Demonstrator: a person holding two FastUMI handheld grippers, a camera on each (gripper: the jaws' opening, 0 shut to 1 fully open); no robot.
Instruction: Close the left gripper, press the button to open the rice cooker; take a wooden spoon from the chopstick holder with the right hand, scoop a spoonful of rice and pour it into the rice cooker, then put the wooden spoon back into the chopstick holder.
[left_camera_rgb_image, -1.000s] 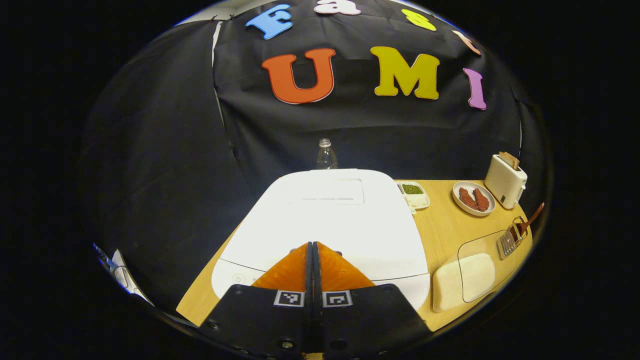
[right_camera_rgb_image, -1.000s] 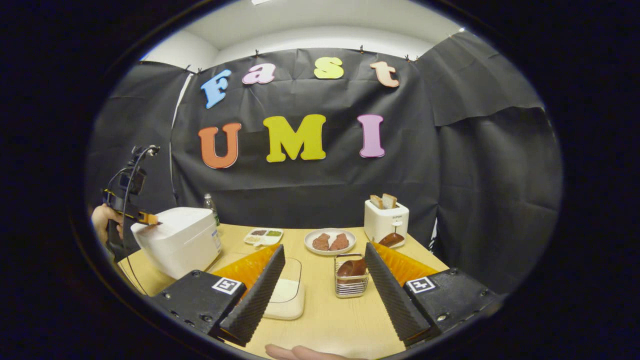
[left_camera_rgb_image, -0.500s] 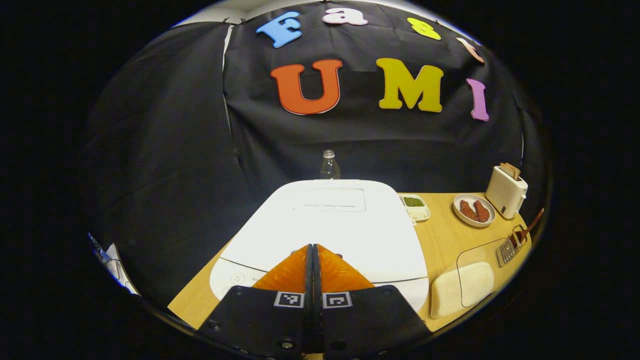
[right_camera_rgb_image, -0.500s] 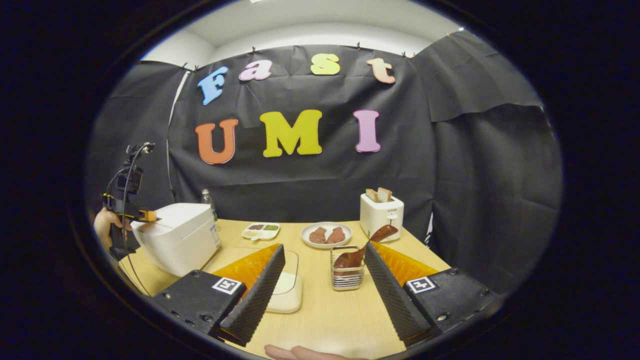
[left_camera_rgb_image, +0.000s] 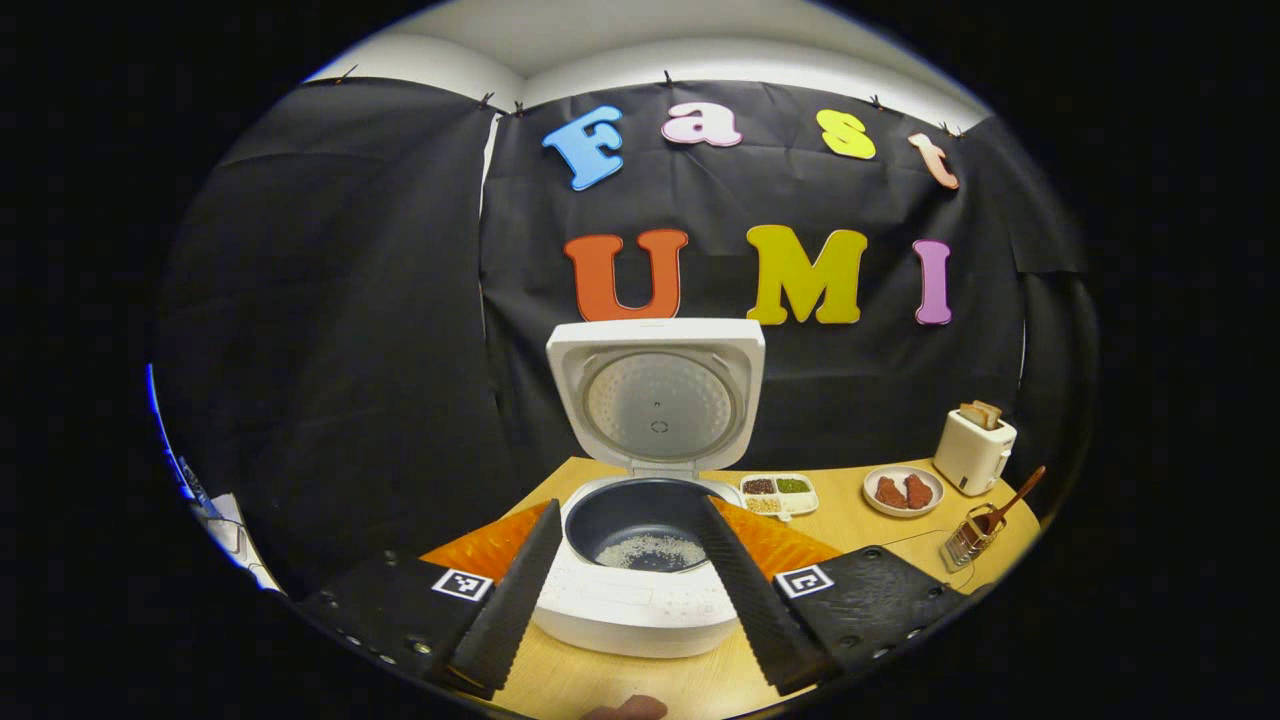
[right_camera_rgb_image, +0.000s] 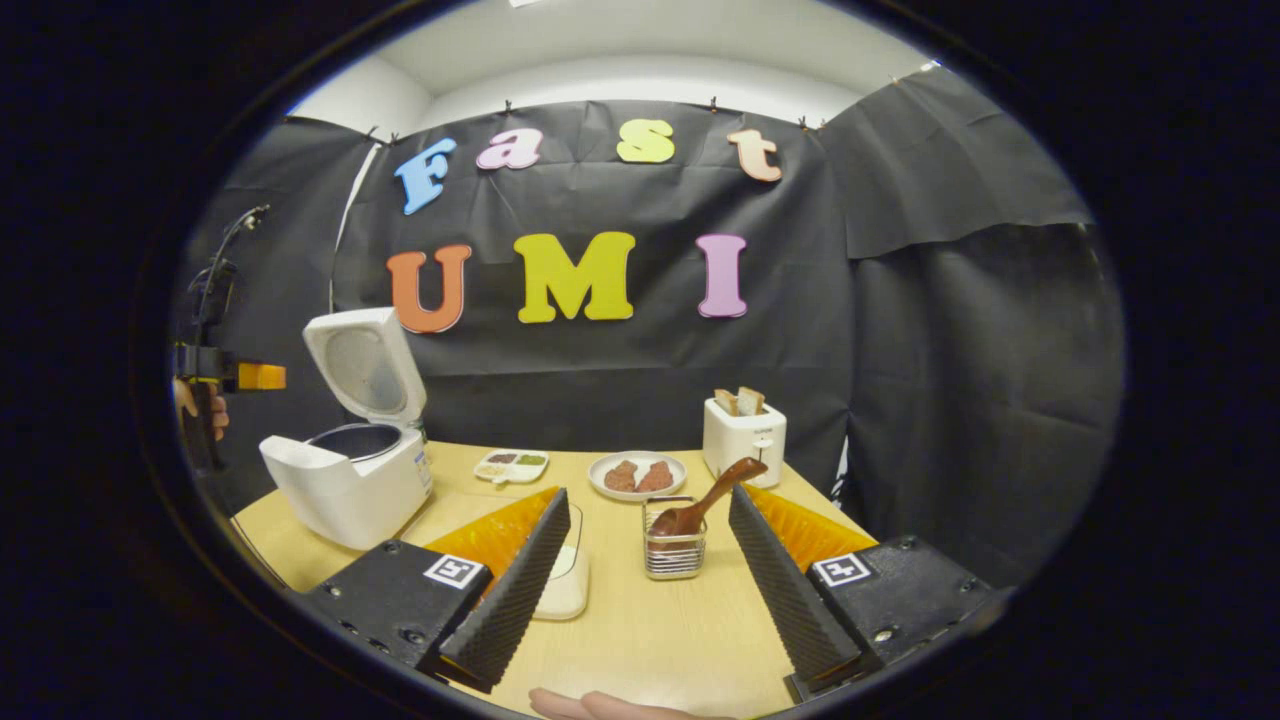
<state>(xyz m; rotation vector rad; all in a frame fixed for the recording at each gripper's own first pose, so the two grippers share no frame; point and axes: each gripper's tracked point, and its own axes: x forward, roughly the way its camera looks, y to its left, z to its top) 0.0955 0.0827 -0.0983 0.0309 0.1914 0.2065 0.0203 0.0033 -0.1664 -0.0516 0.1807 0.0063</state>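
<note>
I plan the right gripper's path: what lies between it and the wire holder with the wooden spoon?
In the right gripper view, bare wooden table lies between the right gripper and the wire holder.

A pale wooden table (right_camera_rgb_image: 640, 640) carries everything. At its left end stands the white rice cooker (right_camera_rgb_image: 345, 490) with its lid up, and near it lies a white lidded box (right_camera_rgb_image: 565, 585). Along the far edge sit a small divided dish (right_camera_rgb_image: 510, 464), a plate (right_camera_rgb_image: 637, 476) and a white toaster (right_camera_rgb_image: 743, 440), with the wire chopstick holder (right_camera_rgb_image: 673, 550) nearer, right of the box.
</note>
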